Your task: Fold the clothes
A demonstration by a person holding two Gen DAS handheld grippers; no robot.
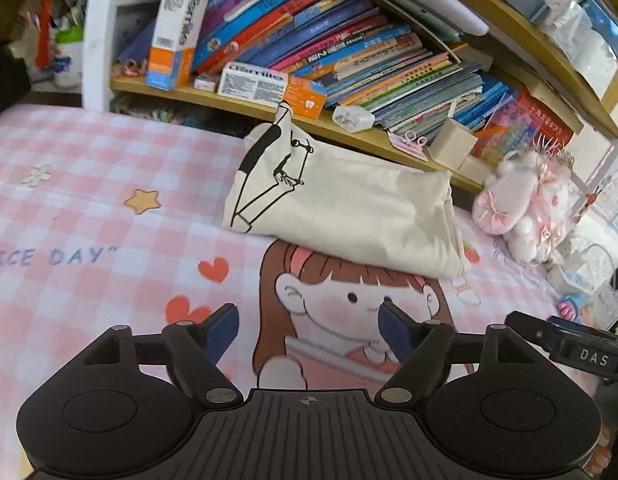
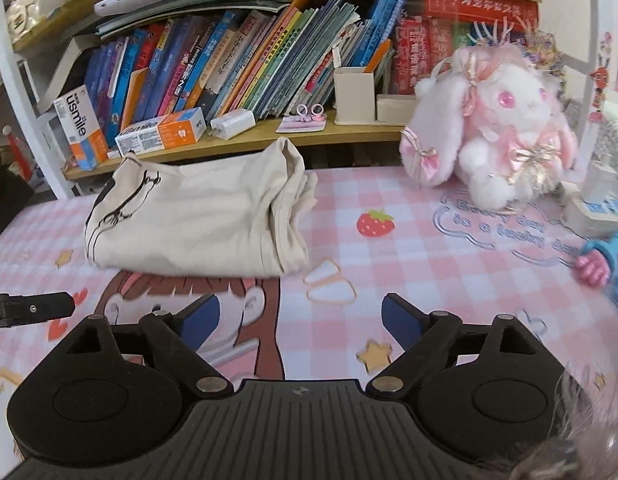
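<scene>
A cream garment [image 1: 341,204] with a black line drawing lies folded into a compact rectangle on the pink checked mat [image 1: 89,208], close to the bookshelf. In the right wrist view the same folded garment [image 2: 197,220] sits at the upper left, its layered edges facing right. My left gripper [image 1: 309,328] is open with nothing between its blue pads, held back from the garment over the printed cartoon girl. My right gripper [image 2: 299,320] is open and empty too, nearer than the garment. The right gripper's finger [image 1: 565,344] shows at the right edge of the left wrist view.
A low wooden shelf [image 1: 229,100] full of books and toothpaste boxes runs behind the mat. A pink plush rabbit [image 2: 497,128] sits at the back right. A white power strip [image 2: 597,208] and a blue toy [image 2: 613,264] lie at the right edge.
</scene>
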